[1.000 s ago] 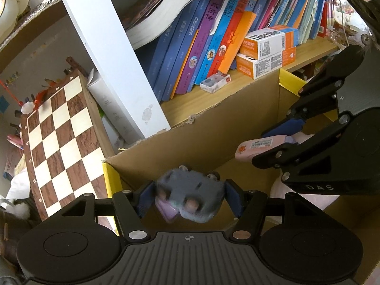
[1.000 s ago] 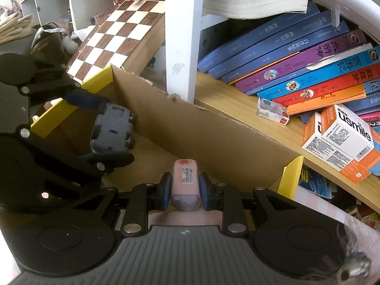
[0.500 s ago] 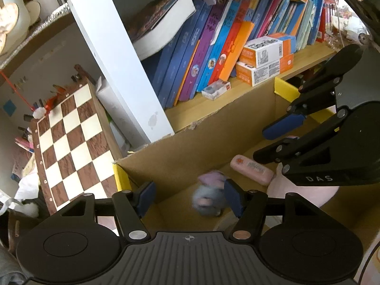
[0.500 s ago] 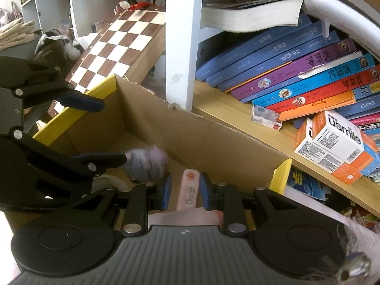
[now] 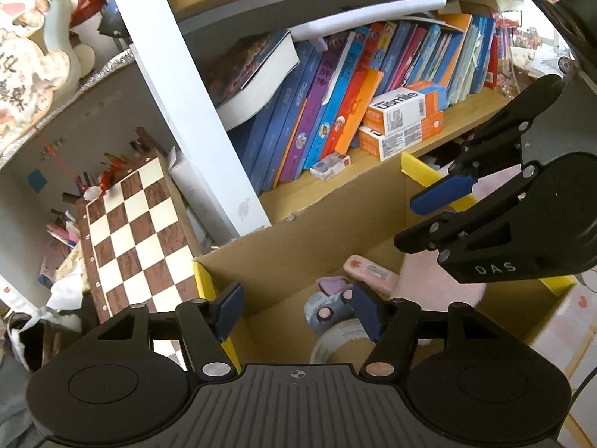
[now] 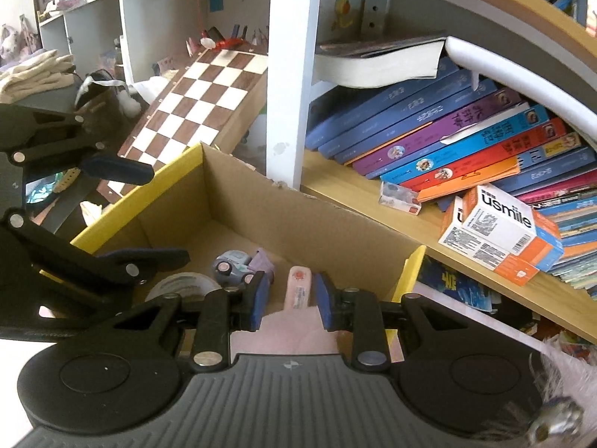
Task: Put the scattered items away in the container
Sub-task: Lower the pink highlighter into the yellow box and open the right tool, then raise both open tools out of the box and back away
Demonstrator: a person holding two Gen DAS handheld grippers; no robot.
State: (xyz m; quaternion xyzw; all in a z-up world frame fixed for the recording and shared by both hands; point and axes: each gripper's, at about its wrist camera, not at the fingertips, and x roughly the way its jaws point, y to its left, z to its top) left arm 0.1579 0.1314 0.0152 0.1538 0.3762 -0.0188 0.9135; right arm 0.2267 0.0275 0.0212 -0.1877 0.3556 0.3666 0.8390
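Note:
A cardboard box (image 5: 298, 246) with yellow flaps stands below the bookshelf; it also shows in the right wrist view (image 6: 298, 220). Inside it lie a grey toy car (image 5: 324, 308) (image 6: 233, 265), a pink oblong item (image 5: 371, 272) (image 6: 298, 287), a roll of tape (image 5: 335, 343) (image 6: 179, 285) and a pink soft thing (image 5: 440, 287) (image 6: 291, 328). My left gripper (image 5: 298, 308) is open and empty above the box's left side. My right gripper (image 6: 289, 300) is open and empty above the box, over the pink item.
A bookshelf with slanted books (image 5: 335, 112) and orange-white cartons (image 6: 496, 224) runs behind the box. A white upright (image 5: 194, 112) stands at the box's back edge. A chessboard (image 5: 138, 235) leans to the left of the box.
Both grippers have opened and risen. The toy car dropped from the left gripper and the pink item from the right one; both now lie in the box.

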